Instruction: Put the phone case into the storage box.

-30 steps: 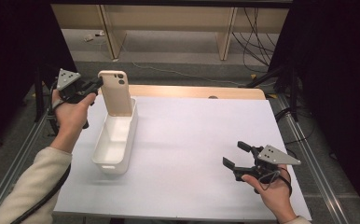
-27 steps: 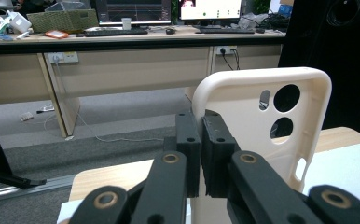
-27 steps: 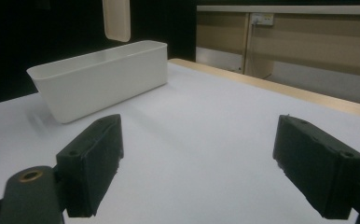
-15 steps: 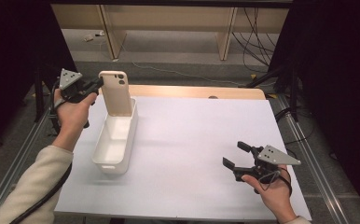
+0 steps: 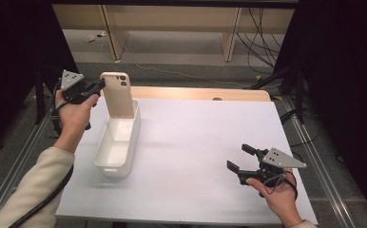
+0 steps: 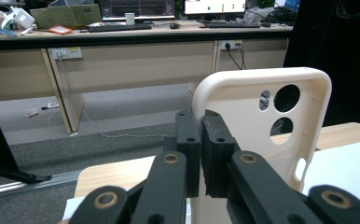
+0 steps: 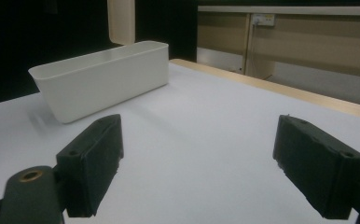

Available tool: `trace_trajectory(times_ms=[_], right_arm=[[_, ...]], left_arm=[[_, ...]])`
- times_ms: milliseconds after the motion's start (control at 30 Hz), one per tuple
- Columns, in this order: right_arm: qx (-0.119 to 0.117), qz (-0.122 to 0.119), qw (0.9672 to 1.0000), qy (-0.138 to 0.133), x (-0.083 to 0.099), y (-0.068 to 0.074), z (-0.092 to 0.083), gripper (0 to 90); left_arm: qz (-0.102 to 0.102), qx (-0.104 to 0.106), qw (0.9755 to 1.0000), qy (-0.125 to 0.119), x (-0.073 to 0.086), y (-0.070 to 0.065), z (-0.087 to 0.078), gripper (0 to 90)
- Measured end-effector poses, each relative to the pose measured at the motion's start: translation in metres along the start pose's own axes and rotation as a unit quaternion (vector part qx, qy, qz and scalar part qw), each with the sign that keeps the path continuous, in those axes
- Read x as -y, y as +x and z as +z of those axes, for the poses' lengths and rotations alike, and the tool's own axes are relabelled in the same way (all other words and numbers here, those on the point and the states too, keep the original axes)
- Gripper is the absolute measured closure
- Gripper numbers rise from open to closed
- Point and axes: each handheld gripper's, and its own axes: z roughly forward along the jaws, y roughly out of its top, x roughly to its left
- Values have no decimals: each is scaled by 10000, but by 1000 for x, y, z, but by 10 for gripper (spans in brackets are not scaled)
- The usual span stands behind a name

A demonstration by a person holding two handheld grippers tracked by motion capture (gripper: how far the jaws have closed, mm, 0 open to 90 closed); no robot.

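A cream phone case (image 5: 118, 94) stands upright over the far end of a long white bin (image 5: 117, 141). My left gripper (image 5: 99, 86) is shut on the case's left edge and holds it above the bin. In the left gripper view the jaws pinch the rim of the phone case (image 6: 257, 130), camera holes at its top right. My right gripper (image 5: 242, 158) rests low at the table's right front, open, with nothing between its fingers (image 7: 94, 158). From there the white bin (image 7: 103, 79) sits far off with the phone case (image 7: 121, 21) hanging above it.
The white table top (image 5: 200, 142) has a wooden strip along its far edge. Metal rails run along both sides. Desk legs and cables (image 5: 262, 28) stand on the floor beyond the table.
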Motion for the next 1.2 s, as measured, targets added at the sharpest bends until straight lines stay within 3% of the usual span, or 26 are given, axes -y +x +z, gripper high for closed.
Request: trace_trajectory(times_ms=[1200], right_arm=[[-105, 22, 9999, -71, 1, 0, 2, 171]], left_arm=[[113, -73, 9998, 128, 3, 1, 12, 864]])
